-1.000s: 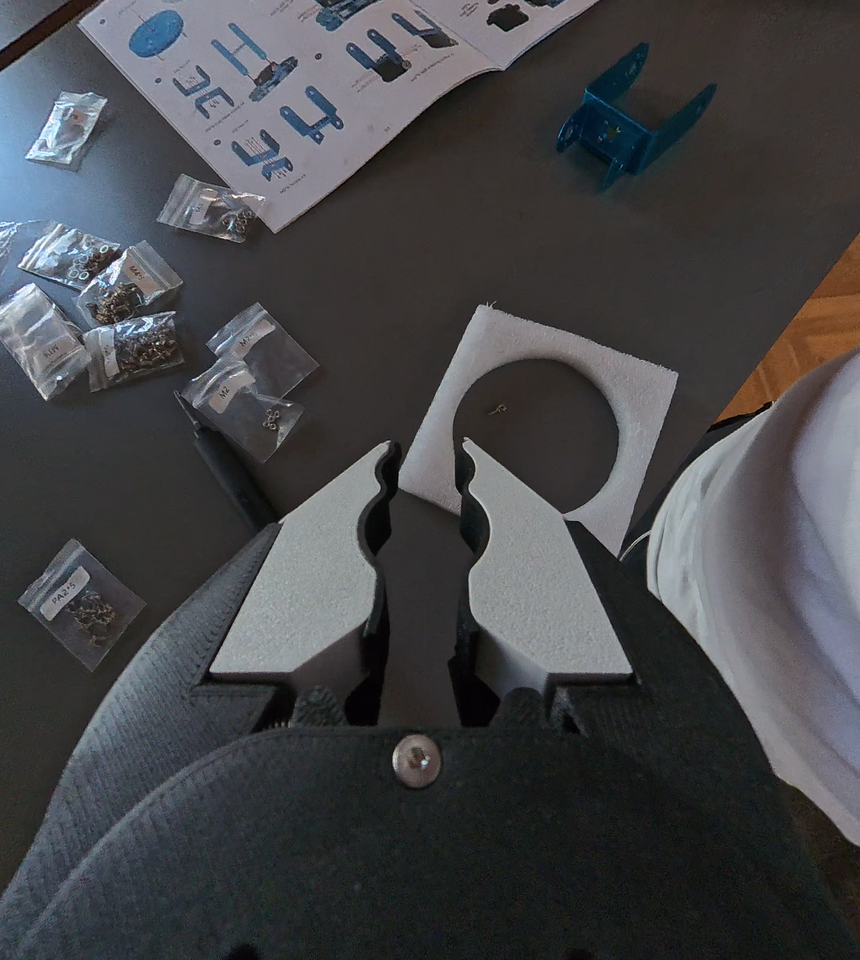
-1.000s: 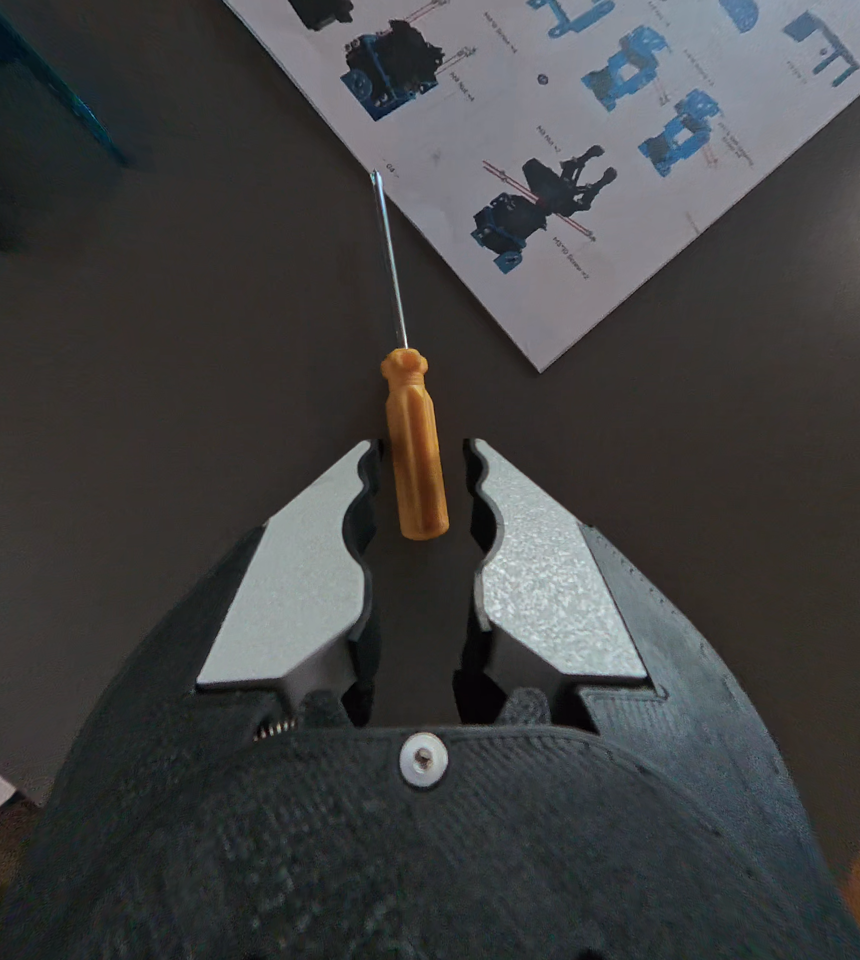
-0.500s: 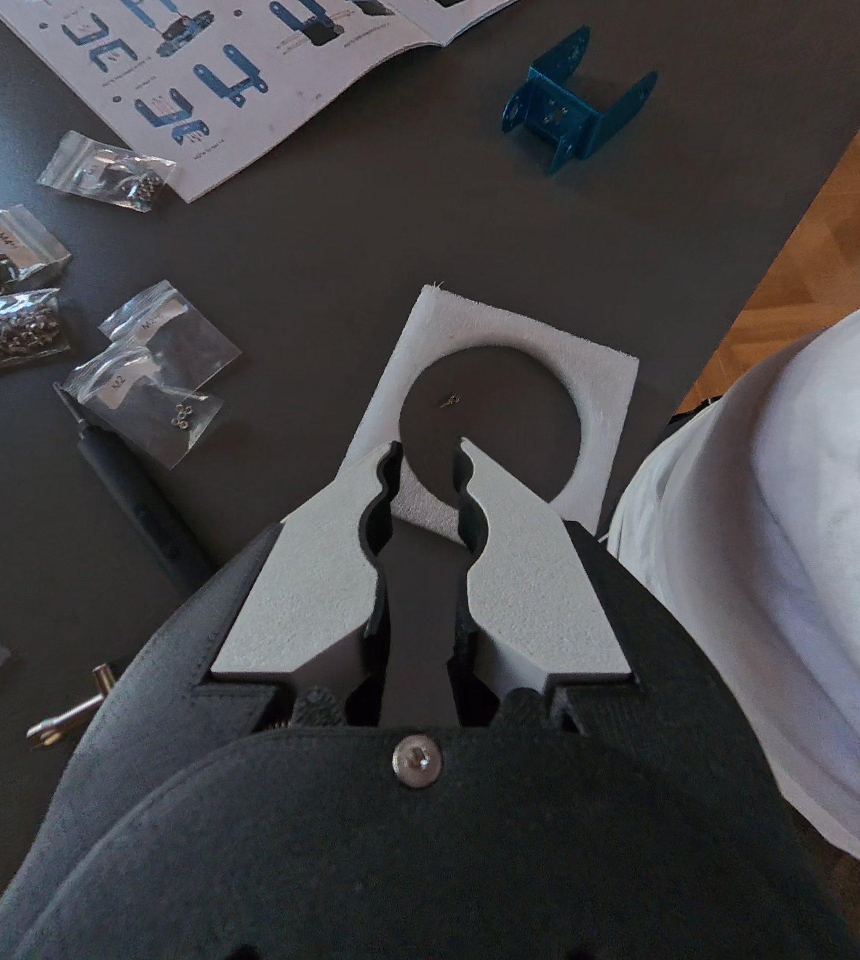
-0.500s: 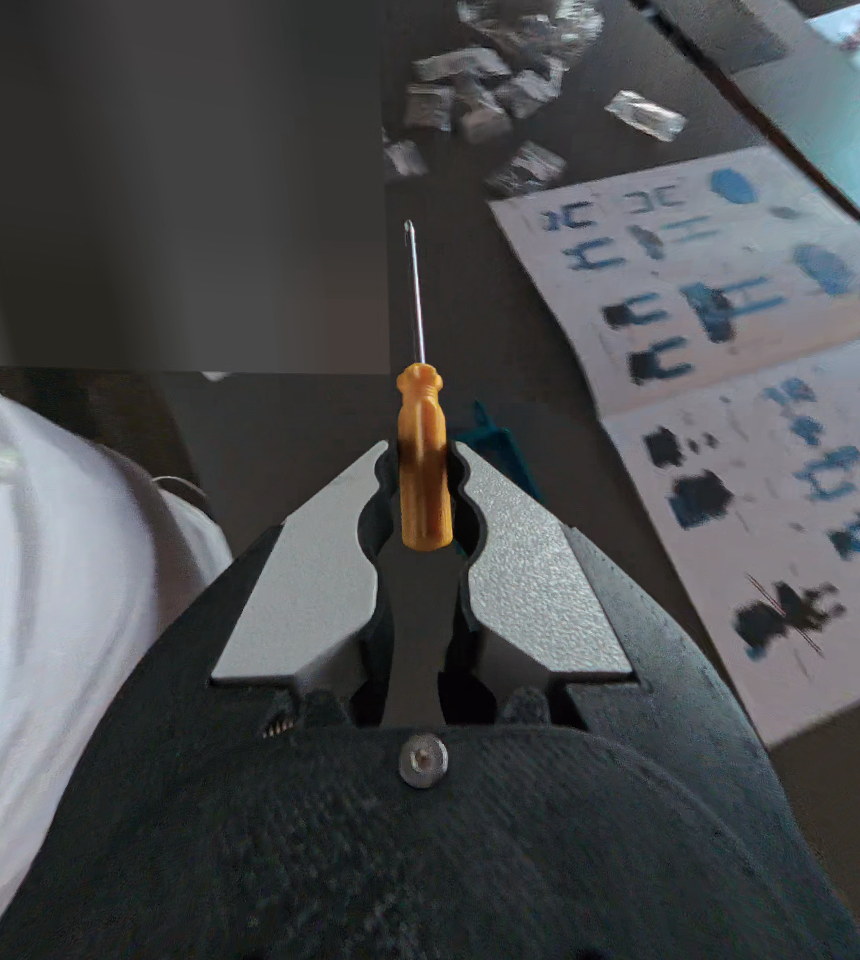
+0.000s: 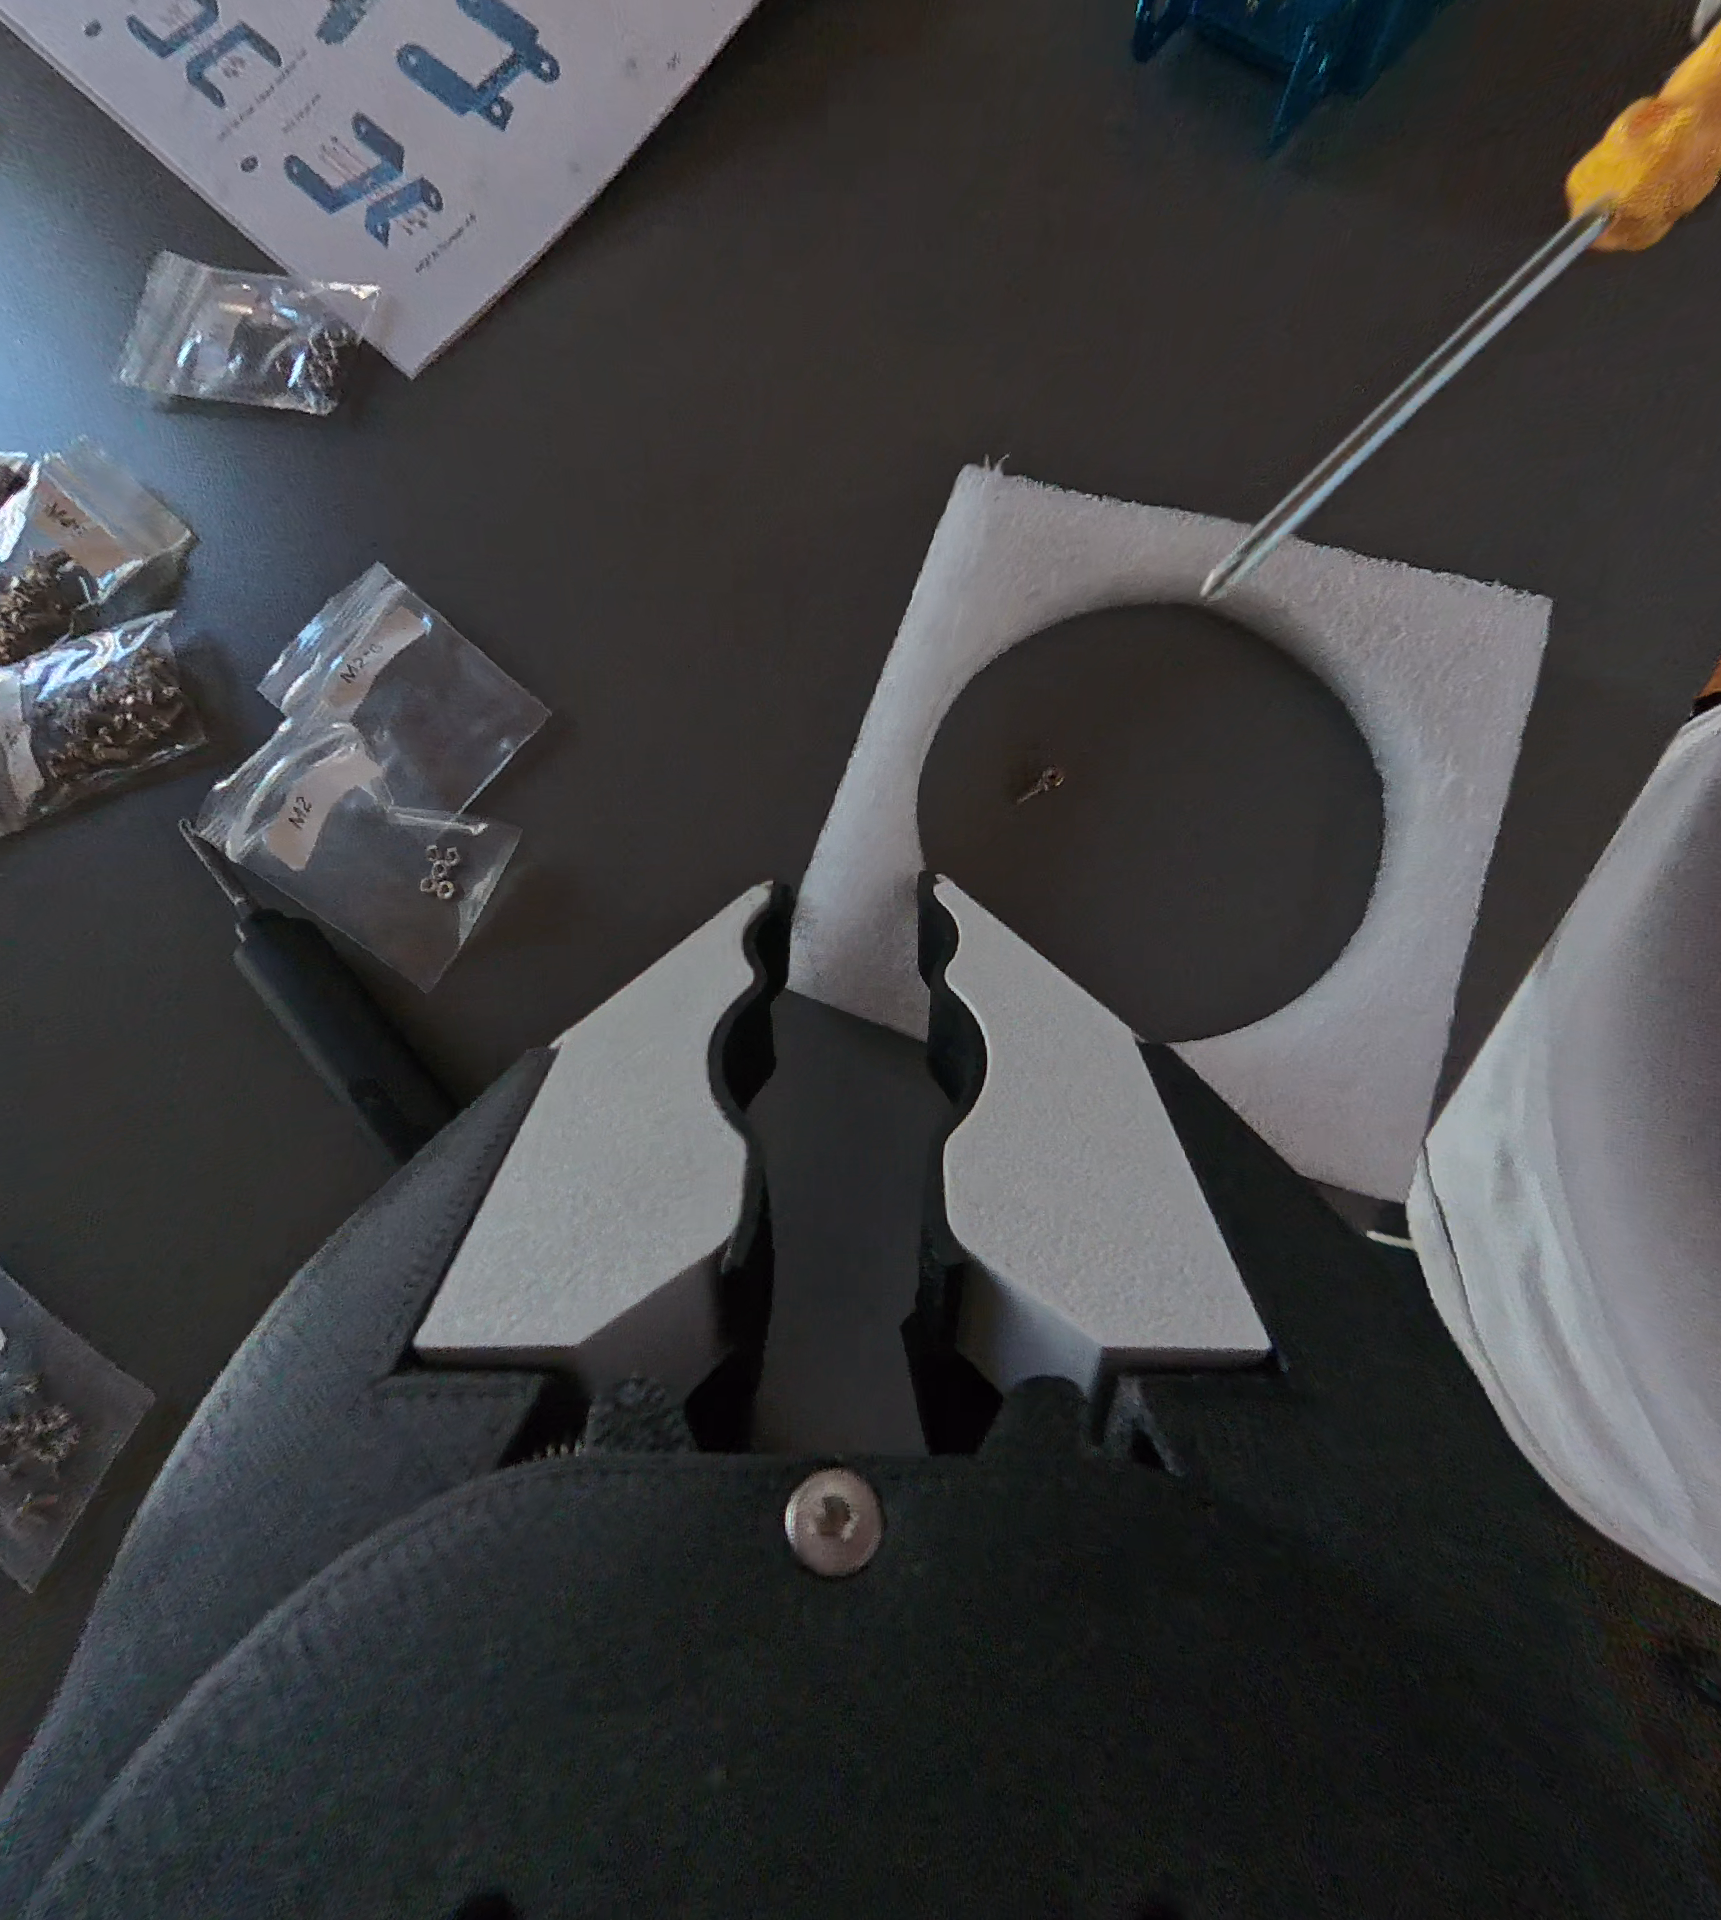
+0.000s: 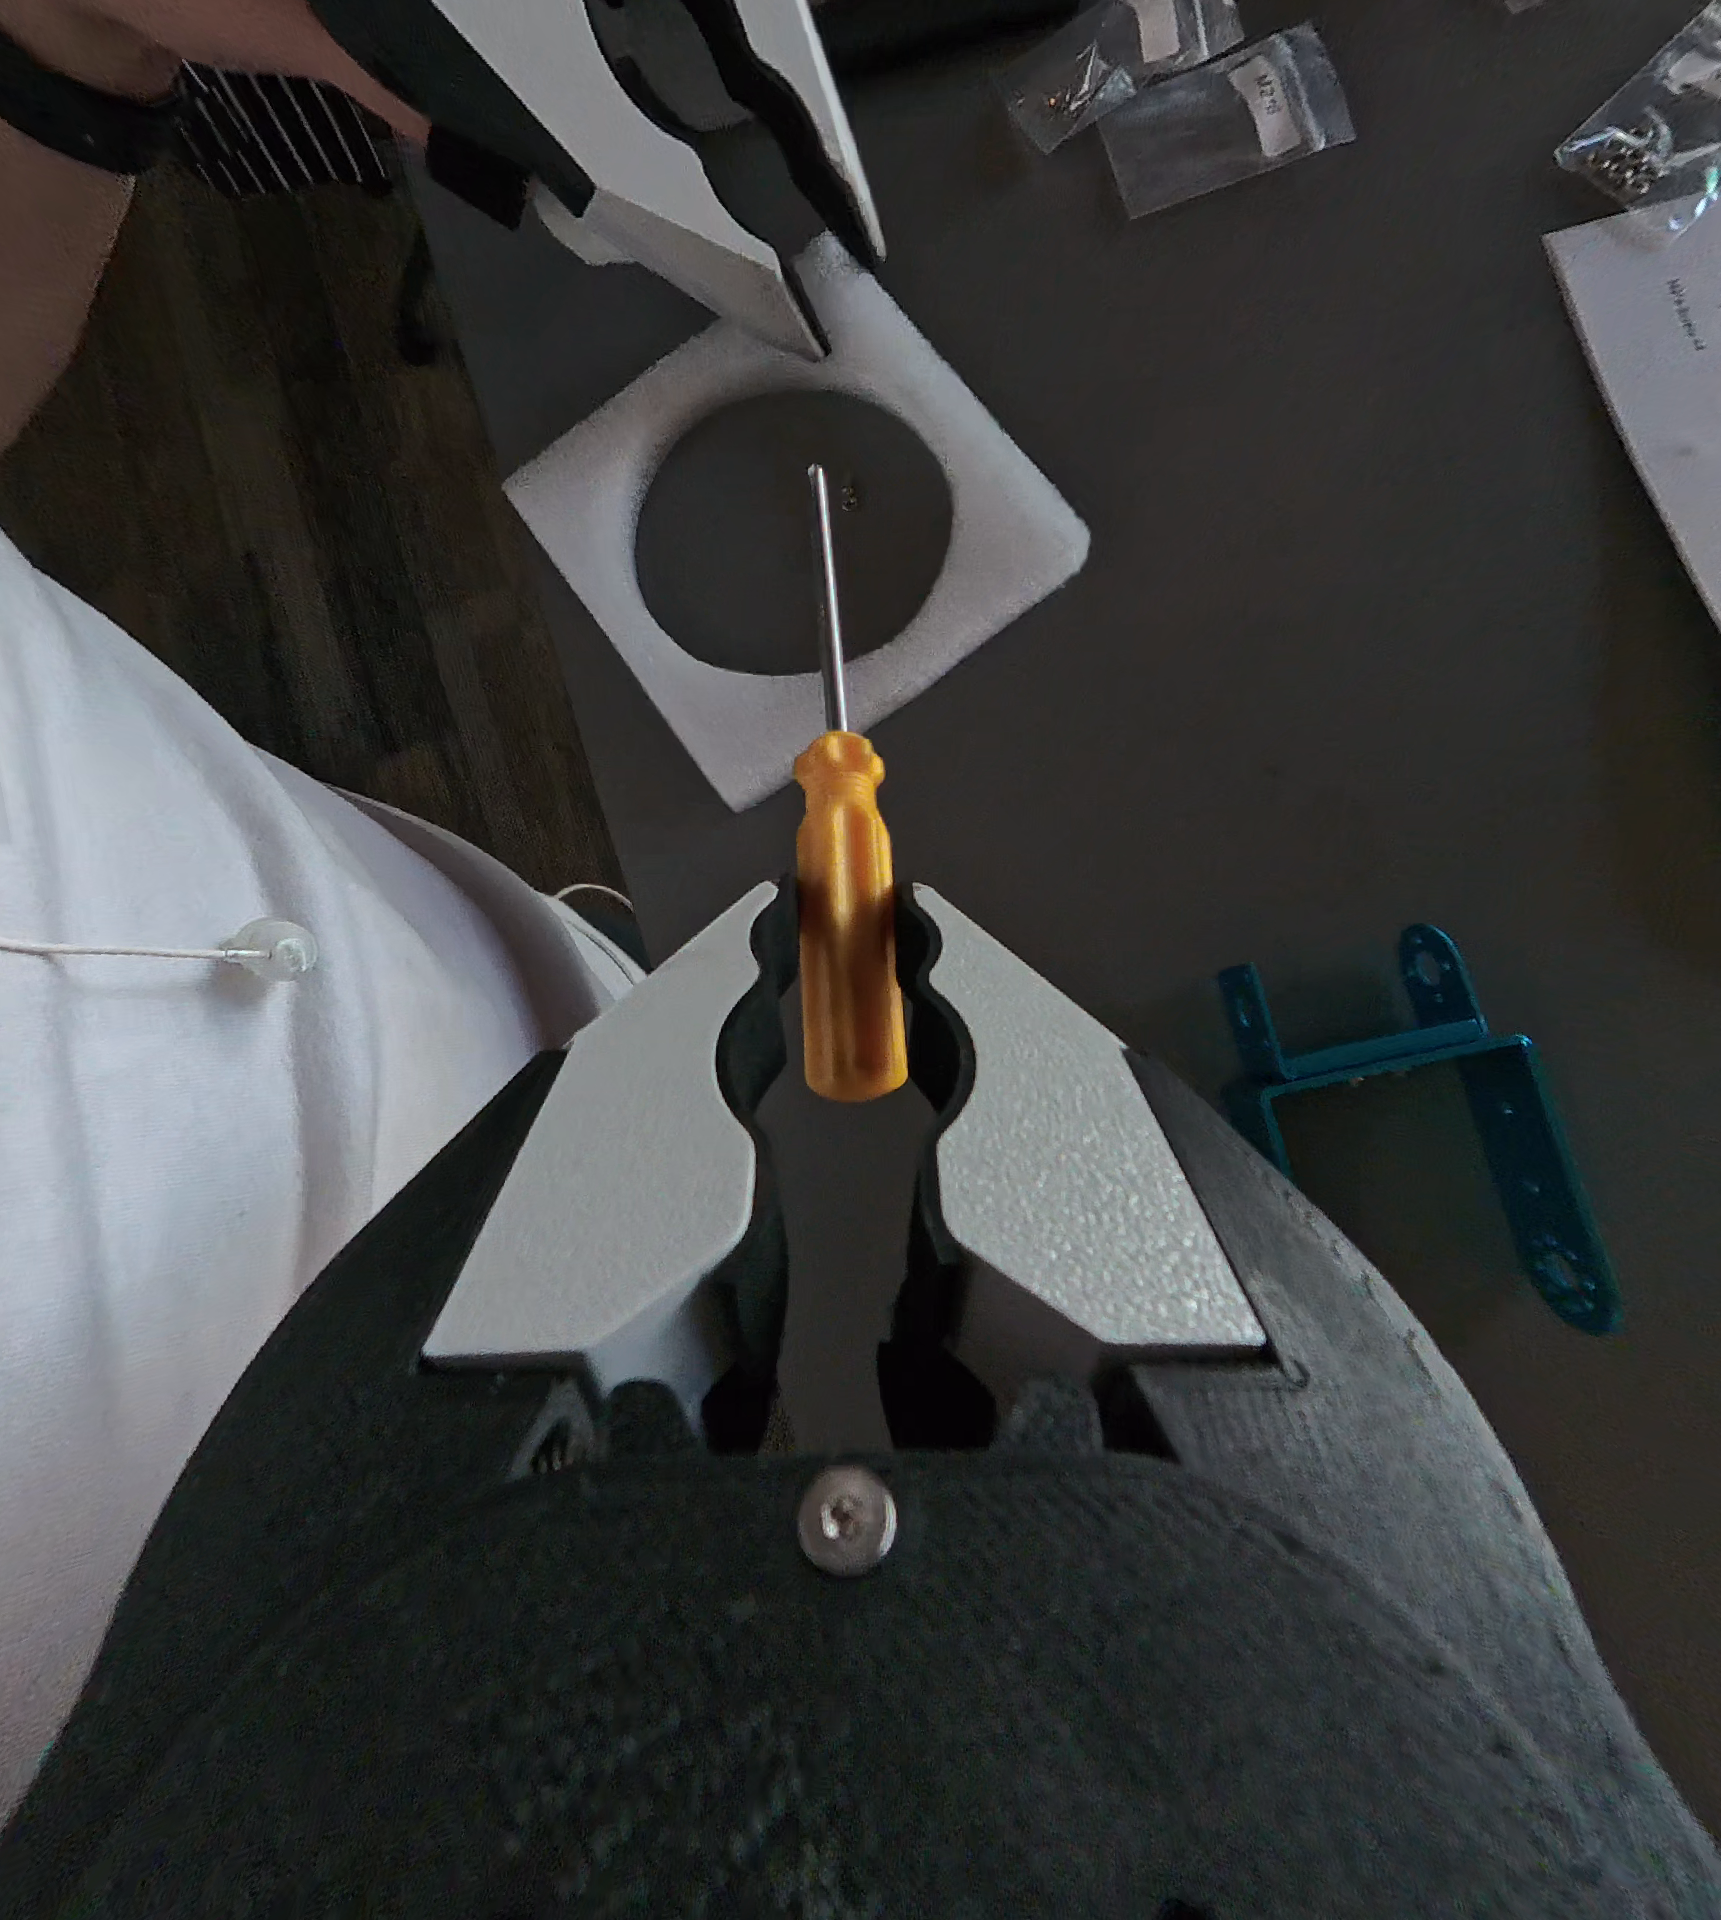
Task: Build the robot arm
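Observation:
My right gripper [image 6: 848, 896] is shut on the orange handle of a small screwdriver [image 6: 848, 935]. Its thin shaft points over a white foam square [image 6: 1001, 520] with a round hole, its tip close to a tiny screw [image 6: 848, 499] on the table inside the hole. In the left wrist view the screwdriver [image 5: 1666, 145] comes in from the upper right, its tip over the foam square's [image 5: 1438, 707] far rim; the screw [image 5: 1041, 781] lies inside the hole. My left gripper [image 5: 856, 894] is open and empty, its tips at the foam's near left corner. It also shows in the right wrist view [image 6: 814, 218].
Several small clear bags of hardware [image 5: 66, 665] lie at the left on the dark table [image 5: 731, 468]. A black tool [image 5: 336, 1029] lies beside them. An open instruction booklet [image 5: 368, 125] is at the back. A blue metal bracket [image 6: 1438, 1101] sits beside my right gripper. A person in white [image 5: 1645, 1195] stands at the table edge. Left tips to right tips: about 20 cm.
My right gripper closed on the screwdriver, lifted it from the table and swung it over the foam square. My left gripper shifted slightly around the foam's near corner, staying open.

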The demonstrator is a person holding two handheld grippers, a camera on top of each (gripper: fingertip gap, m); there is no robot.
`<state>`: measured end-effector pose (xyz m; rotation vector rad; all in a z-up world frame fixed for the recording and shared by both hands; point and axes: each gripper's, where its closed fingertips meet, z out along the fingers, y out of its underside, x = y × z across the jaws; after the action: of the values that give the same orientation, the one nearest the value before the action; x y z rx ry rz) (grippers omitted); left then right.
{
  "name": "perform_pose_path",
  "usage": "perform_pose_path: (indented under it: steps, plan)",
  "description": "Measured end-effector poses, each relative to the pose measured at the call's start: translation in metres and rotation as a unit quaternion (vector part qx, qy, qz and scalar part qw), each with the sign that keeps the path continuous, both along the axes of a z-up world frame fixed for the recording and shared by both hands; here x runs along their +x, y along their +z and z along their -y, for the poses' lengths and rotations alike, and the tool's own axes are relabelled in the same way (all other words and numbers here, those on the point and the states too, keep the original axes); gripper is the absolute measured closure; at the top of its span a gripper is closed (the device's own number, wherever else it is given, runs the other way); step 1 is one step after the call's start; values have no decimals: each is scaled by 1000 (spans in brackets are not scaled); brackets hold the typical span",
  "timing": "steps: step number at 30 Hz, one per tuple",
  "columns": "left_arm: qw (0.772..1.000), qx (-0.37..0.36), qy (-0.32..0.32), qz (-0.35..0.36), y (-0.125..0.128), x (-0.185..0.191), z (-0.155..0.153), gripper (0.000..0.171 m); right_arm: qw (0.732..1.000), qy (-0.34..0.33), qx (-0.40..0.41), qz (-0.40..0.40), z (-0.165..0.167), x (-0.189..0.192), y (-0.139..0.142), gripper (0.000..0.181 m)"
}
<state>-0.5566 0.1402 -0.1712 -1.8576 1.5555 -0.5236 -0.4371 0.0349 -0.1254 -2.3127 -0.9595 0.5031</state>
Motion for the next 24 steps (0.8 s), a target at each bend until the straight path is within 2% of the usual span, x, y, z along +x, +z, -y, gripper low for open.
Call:
perform_pose_path:
  steps: [5,8,10,13,14,17,21,24]
  plan:
    - [1000,-13,-8,14,-1,18,-8,148,994,27,38,96,-15,-4,3,164]
    - [999,-14,-3,33,4,22,-14,145,979,73,83,172,-31,-3,9,163]
    - [998,-20,1,53,10,21,-14,144,960,130,122,217,-48,-3,13,164]
    - [996,-34,15,86,22,15,-14,144,914,245,168,277,-71,-4,17,164]
    - [995,-35,23,93,25,12,-14,144,899,286,174,283,-75,-8,18,163]
    - [993,-28,40,107,33,1,-11,145,869,357,186,288,-87,-20,20,164]
    - [992,-19,65,108,33,-15,-4,145,825,423,190,324,-97,-22,17,164]
    - [990,-20,84,108,30,-27,0,146,809,444,185,338,-101,-22,18,164]
